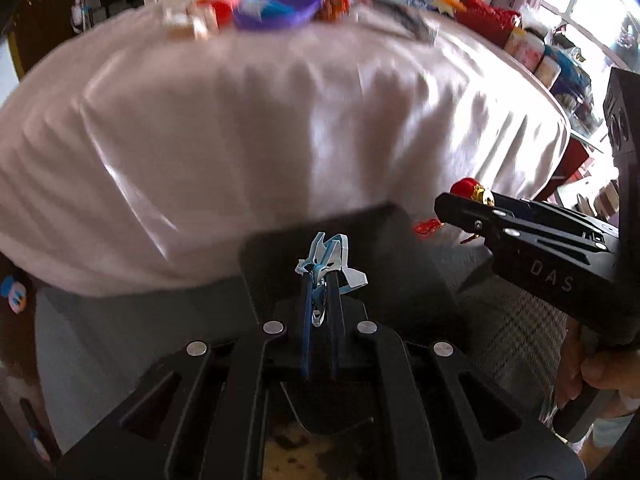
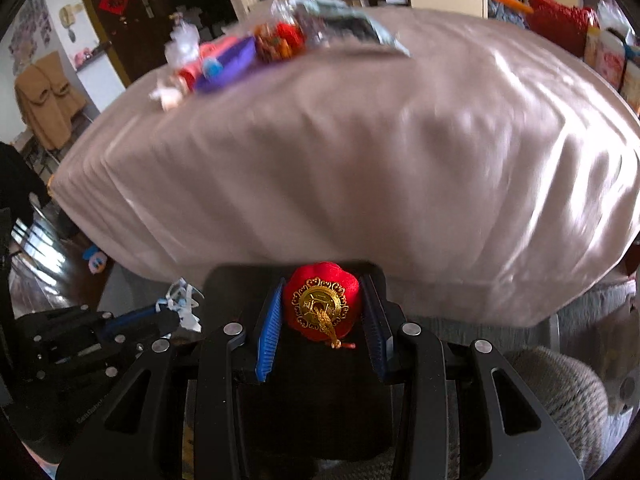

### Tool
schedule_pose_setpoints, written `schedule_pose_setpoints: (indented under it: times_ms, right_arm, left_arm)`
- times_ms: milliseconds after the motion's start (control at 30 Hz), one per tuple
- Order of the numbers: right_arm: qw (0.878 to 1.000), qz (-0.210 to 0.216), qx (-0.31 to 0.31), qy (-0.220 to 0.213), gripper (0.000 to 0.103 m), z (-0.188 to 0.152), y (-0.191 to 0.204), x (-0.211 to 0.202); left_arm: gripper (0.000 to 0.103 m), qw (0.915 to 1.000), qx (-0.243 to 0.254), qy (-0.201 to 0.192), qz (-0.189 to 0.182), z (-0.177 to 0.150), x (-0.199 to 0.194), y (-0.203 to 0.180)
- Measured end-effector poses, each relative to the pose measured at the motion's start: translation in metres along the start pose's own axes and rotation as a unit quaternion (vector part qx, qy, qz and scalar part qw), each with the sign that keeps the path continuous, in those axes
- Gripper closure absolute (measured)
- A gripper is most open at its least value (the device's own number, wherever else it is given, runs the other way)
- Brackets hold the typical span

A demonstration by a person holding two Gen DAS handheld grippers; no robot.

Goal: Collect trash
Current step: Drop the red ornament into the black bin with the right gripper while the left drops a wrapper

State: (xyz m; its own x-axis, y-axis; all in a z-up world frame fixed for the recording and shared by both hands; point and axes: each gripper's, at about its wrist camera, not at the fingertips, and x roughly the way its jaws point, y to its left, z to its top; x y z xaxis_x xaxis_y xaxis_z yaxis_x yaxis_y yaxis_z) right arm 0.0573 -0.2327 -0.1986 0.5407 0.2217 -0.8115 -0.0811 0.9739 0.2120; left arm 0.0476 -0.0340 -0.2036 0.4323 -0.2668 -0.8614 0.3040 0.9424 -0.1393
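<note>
My left gripper (image 1: 321, 276) is shut on a crumpled blue-and-white paper scrap (image 1: 332, 258), held over a black bin (image 1: 272, 248) in front of the table. My right gripper (image 2: 322, 304) is shut on a red plush ornament (image 2: 320, 300) with a gold coin emblem and tassel, also over the black bin (image 2: 232, 276). The right gripper also shows in the left wrist view (image 1: 460, 200) with the red ornament (image 1: 466, 189) at its tip. The left gripper shows in the right wrist view (image 2: 160, 316) with the paper scrap (image 2: 184, 304).
A table under a shiny pink cloth (image 1: 260, 128) fills the view ahead. At its far edge lie a purple bowl (image 1: 276, 10), red and orange bits (image 1: 334, 0) and clear wrappers (image 2: 340, 24). Red boxes and packets (image 1: 492, 20) stand at the right. A grey woven seat (image 2: 560, 392) is at lower right.
</note>
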Motion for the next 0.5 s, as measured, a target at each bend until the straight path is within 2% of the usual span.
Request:
schedule_pose_setpoints:
  times_ms: [200,267,300,367,400,500]
  right_arm:
    - [1.0,0.007,0.008,0.023,0.064,-0.012,-0.004,0.011]
    - [1.0,0.005,0.007,0.024,0.064,-0.012,-0.005,0.011]
    - [1.0,0.003,0.007,0.023,0.062,-0.011,-0.004,0.011]
    - [1.0,0.0,0.009,0.021,0.051,-0.009,-0.004,0.009]
    - [1.0,-0.003,0.01,0.019,0.041,-0.008,-0.005,0.008]
    - [1.0,-0.007,0.013,0.011,0.04,-0.007,-0.009,0.003]
  left_arm:
    - [0.094,0.9995,-0.003,0.031,-0.007,-0.016,0.022,0.0]
    - [0.084,0.9995,-0.002,0.031,-0.004,-0.018,0.023,-0.001]
    - [0.082,0.9996,-0.002,0.03,-0.001,-0.018,0.022,0.0]
    - [0.077,0.9996,-0.004,0.027,0.003,-0.018,0.021,0.001]
    - [0.076,0.9996,-0.006,0.026,0.005,-0.018,0.02,0.002]
    - [0.071,0.9996,-0.007,0.023,0.011,-0.014,0.014,0.005]
